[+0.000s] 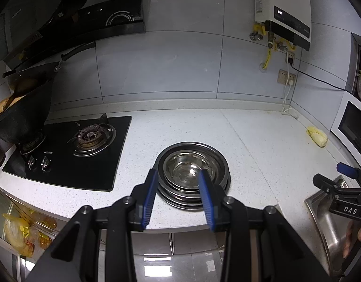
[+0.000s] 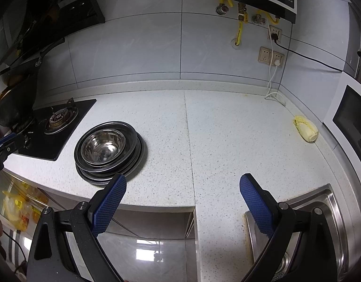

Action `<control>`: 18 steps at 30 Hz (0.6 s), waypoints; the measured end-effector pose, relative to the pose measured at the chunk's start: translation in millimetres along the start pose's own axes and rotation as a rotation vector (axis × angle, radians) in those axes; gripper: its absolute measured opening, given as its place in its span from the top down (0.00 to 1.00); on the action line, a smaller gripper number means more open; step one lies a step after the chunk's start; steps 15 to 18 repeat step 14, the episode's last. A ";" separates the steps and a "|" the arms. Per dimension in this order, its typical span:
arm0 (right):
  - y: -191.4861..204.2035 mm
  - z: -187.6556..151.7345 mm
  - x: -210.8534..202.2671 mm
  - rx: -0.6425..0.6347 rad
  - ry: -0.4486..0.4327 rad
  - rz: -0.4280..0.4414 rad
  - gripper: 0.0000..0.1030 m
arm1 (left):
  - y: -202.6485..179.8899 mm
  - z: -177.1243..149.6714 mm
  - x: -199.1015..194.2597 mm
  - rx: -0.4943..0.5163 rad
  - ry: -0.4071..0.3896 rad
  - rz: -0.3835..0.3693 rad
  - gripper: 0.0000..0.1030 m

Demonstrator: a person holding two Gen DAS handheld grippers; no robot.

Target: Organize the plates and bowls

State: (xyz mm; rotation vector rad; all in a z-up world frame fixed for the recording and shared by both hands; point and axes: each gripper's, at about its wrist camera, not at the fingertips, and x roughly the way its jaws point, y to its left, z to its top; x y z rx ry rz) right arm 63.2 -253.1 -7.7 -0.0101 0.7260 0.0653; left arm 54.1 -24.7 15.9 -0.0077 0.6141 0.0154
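Note:
A stack of steel plates [image 1: 171, 195] stands on the speckled counter, with a steel bowl [image 1: 188, 168] nested on top. The same stack [image 2: 131, 157] and bowl [image 2: 103, 146] show at centre-left in the right wrist view. My left gripper [image 1: 178, 175] hovers open just in front of the stack, blue pads apart with nothing between them. My right gripper [image 2: 182, 181] is wide open and empty above the counter's front edge, right of the stack. In the left wrist view the right gripper [image 1: 331, 174] appears at the far right.
A black gas hob [image 1: 70, 150] with a dark wok [image 1: 20, 115] lies left of the stack. A steel sink [image 2: 305, 230] sits at the front right, a yellowish cabbage [image 2: 306, 128] and a white oven [image 2: 349, 122] further right. A water heater [image 1: 284, 9] hangs on the tiled wall.

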 end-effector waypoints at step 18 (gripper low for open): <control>0.5 1.5 -4.2 -0.002 -0.006 -0.001 0.08 | 0.6 0.5 -4.0 -0.005 0.001 -0.014 0.67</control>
